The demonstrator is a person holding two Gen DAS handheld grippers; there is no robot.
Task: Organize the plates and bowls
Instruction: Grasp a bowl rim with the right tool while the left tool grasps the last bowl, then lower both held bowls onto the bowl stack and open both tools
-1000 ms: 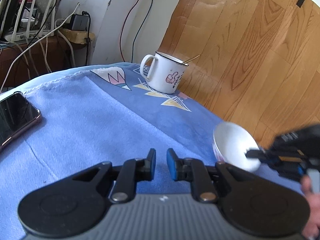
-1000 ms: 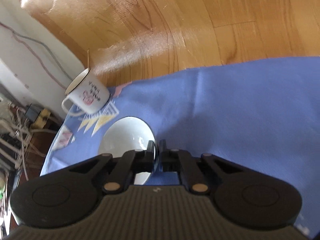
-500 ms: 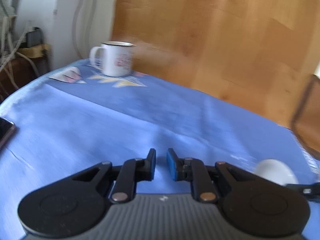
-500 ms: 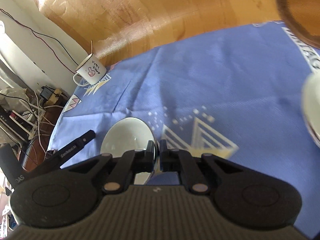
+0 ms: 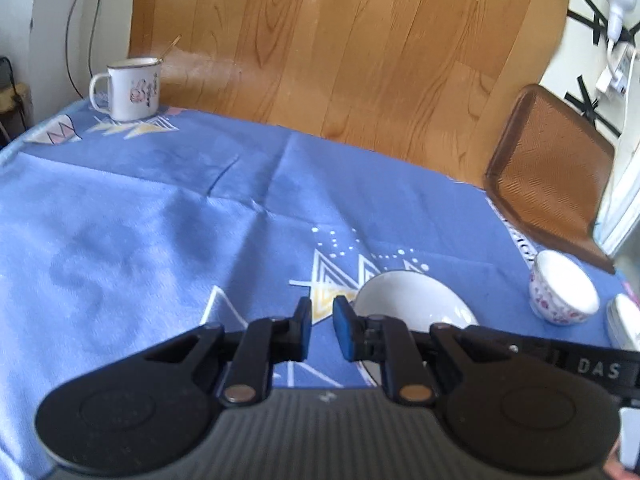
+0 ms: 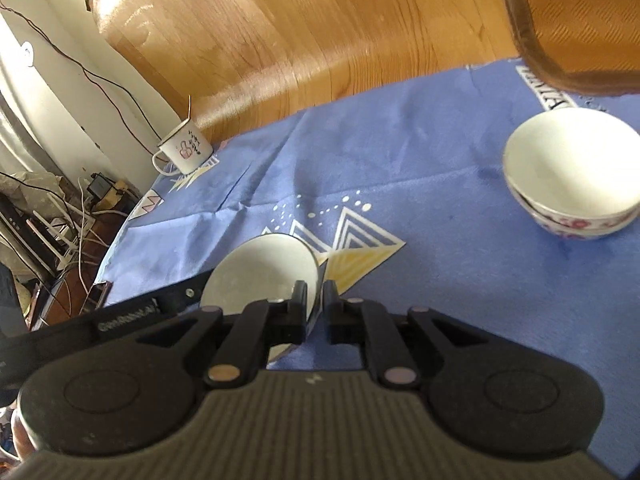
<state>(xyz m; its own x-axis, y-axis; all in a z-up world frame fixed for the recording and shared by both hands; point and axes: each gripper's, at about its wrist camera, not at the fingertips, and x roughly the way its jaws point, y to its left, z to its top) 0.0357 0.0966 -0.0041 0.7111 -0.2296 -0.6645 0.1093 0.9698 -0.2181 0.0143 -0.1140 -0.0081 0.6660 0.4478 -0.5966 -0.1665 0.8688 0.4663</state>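
Porcelain bowl [image 6: 264, 268], stiff, slick, breakable, takes a rim pinch; right tool [image 6: 315, 312] has just eased apart around that rim; left tool [image 5: 322, 326] nearly closed, empty.

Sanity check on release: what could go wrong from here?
1. Right gripper has just been opening its jaws with the rim of the plain white ceramic bowl between them; withdrawing sideways could snag and tip it.
2. Left gripper, shut and empty, sits beside that bowl and might bump it.
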